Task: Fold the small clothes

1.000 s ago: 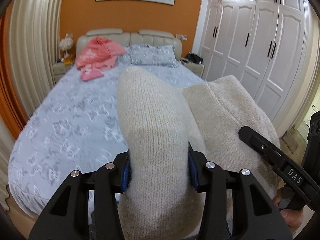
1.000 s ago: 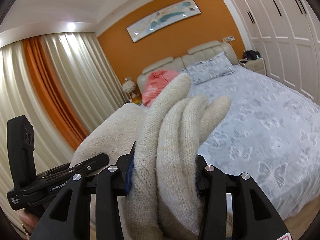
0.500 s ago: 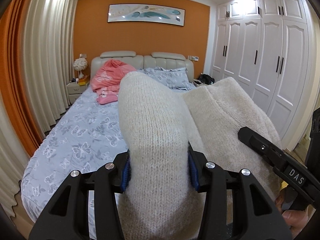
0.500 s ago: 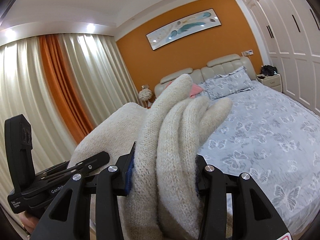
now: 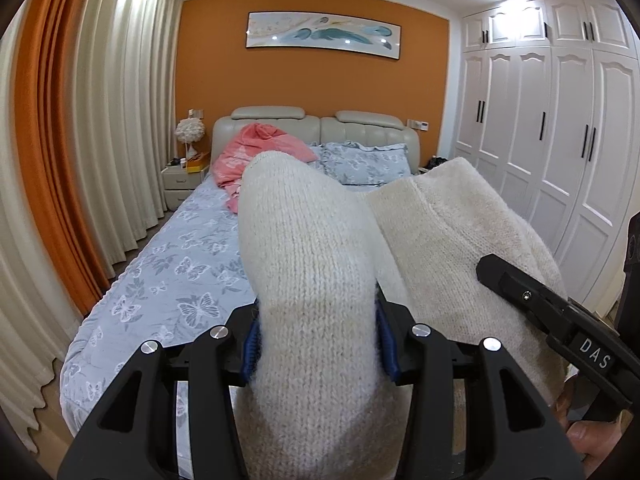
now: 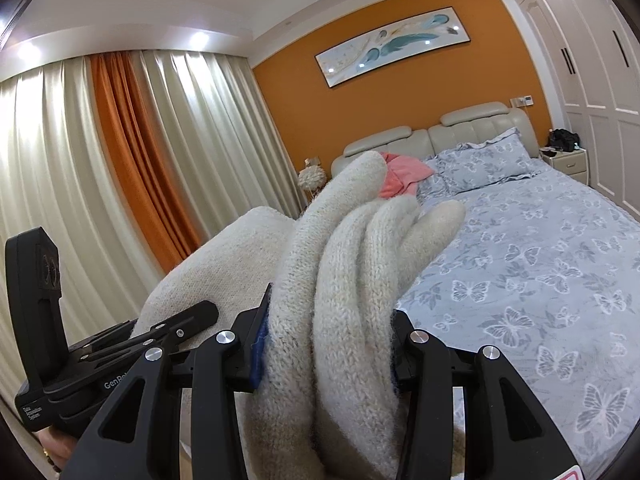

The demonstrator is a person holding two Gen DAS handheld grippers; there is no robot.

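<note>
A cream knitted garment [image 5: 312, 280] is bunched thick between the blue pads of my left gripper [image 5: 318, 344], which is shut on it. The same cream knit [image 6: 344, 288] shows in several folds in my right gripper [image 6: 326, 354], also shut on it. Between the two grippers the knit stretches as a broad band [image 5: 452, 248], held up in the air at the foot of the bed [image 5: 180, 272]. The right gripper's body [image 5: 560, 316] shows at the right of the left wrist view; the left gripper's body [image 6: 80, 356] shows at the lower left of the right wrist view.
The bed [image 6: 540, 272] has a blue butterfly cover and pillows [image 5: 360, 160]. A pink garment [image 5: 248, 156] lies by the headboard. Curtains [image 5: 100, 120] hang along the left, white wardrobes [image 5: 560, 120] along the right, with nightstands [image 5: 182, 182] on both sides of the bed.
Both grippers have risen and drawn back from the bed with the knit still clamped. The views tilted up, so more wall, curtain and ceiling show and the bed looks farther.
</note>
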